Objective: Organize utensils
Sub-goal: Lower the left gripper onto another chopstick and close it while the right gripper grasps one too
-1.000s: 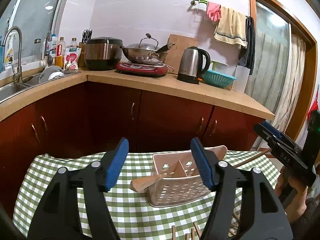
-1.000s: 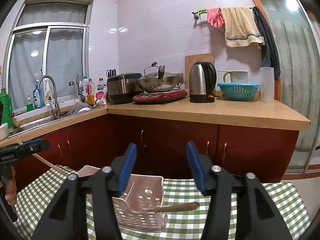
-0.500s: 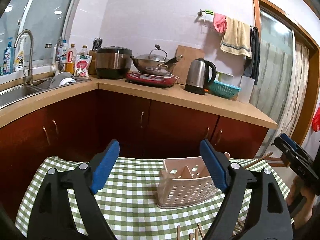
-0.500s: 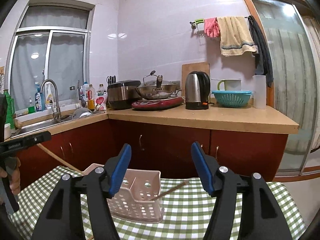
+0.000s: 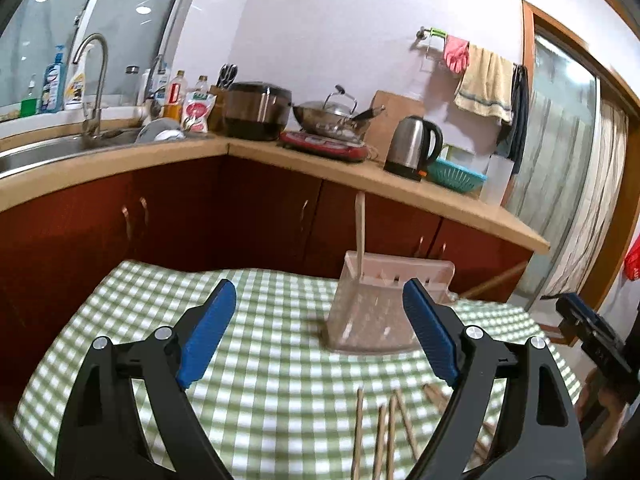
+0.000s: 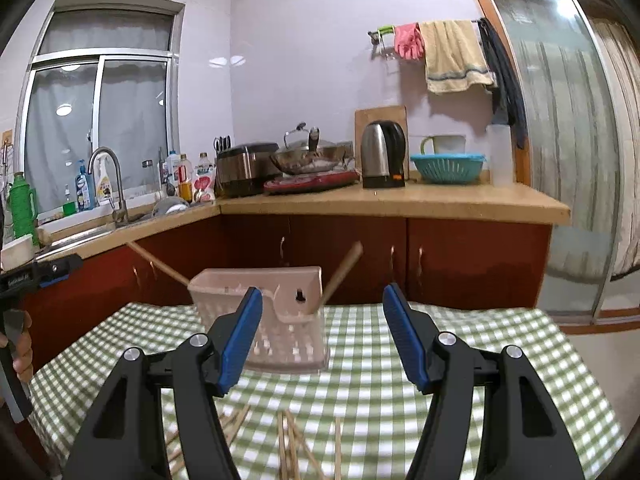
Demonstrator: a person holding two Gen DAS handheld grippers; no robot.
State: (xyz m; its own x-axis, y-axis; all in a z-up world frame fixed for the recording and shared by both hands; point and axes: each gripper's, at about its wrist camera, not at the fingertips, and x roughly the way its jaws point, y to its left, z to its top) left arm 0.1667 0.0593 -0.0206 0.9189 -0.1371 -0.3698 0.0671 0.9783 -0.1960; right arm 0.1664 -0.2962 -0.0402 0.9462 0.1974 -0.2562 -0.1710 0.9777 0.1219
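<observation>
Utensil holder [image 5: 382, 312], the pink perforated caddy, now stands upright on the green checked cloth of the counter [image 5: 260, 360]; a second ago it lay tipped on its side with a wooden utensil spilling out of its mouth. Two wooden handles rise from it: in the right wrist view one wooden utensil [image 6: 342, 272] leans out to the right of the caddy and another wooden handle [image 6: 158, 265] slants out to the left. That suggests the container is set up and holding its first pieces, so the remaining work is the loose stock.

Chopsticks [image 5: 384, 424] lie scattered flat on the cloth in front of the caddy, near both cameras and apart from it; motion blur hides their exact count.

Left gripper [image 5: 320, 336] has pulled back and risen since the earlier frames, its blue pads spread wide with nothing between them. Right gripper [image 6: 322, 332] is likewise spread and empty, framing the caddy from the other side.

Judging by this, the next step is likely picking up the chopsticks and dropping them into a compartment.
</observation>
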